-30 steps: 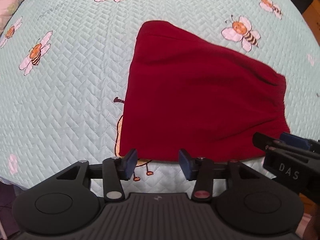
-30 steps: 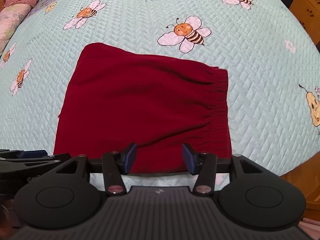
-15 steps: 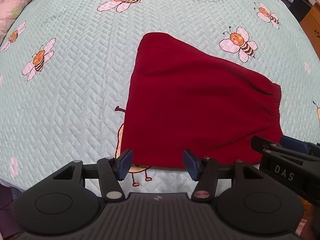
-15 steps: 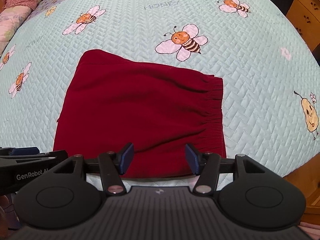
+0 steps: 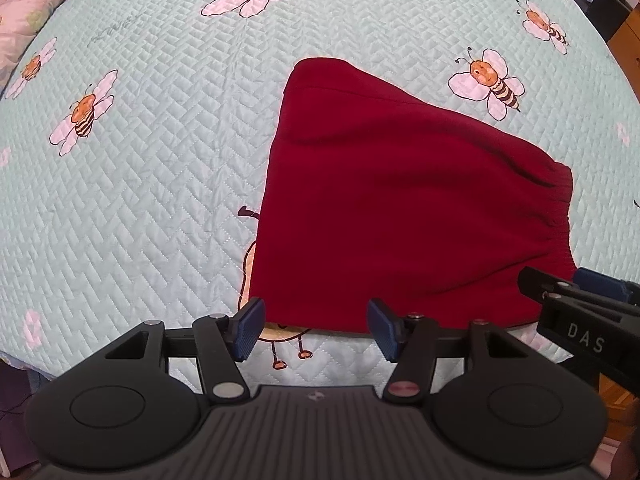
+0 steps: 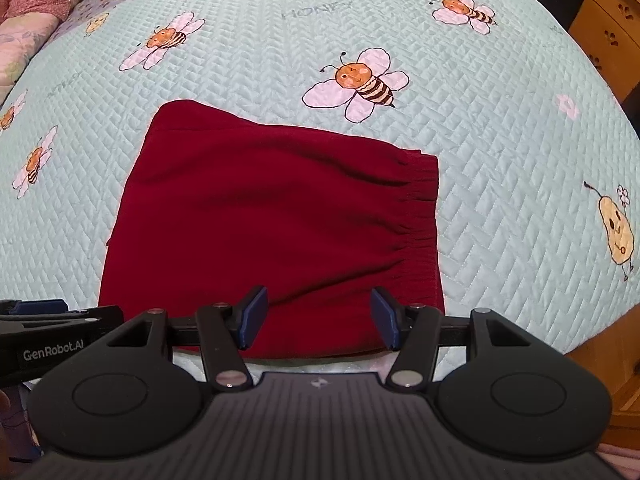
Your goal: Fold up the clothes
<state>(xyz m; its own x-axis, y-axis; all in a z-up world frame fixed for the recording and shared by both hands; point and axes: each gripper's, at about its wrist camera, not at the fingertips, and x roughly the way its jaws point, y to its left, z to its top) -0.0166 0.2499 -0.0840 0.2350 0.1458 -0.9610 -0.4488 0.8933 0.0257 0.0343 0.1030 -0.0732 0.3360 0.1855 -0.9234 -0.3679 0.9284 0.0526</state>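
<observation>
Folded dark red garment (image 5: 404, 208) lying flat on the bee-print quilt (image 5: 160, 160) of a bed, centre-right of the left wrist view, elastic waistband (image 6: 420, 216) at its right edge. Left gripper (image 5: 316, 322), lower centre: jaws spread, empty, above the garment's near edge. Right gripper (image 6: 318, 316): jaws likewise spread, holding nothing, over the same near hem. Wooden cabinet (image 6: 608, 28) at upper right.

The quilt (image 6: 500, 152) was pale mint green with a stitched herringbone pattern, covered in cartoon bees (image 6: 360, 84) (orange faces, white wings, black stripes) plus a yellow pear (image 6: 616, 228). The folded garment (image 6: 272, 220) was solid dark red. Gripper pads (image 5: 250, 328) were blue on black.
</observation>
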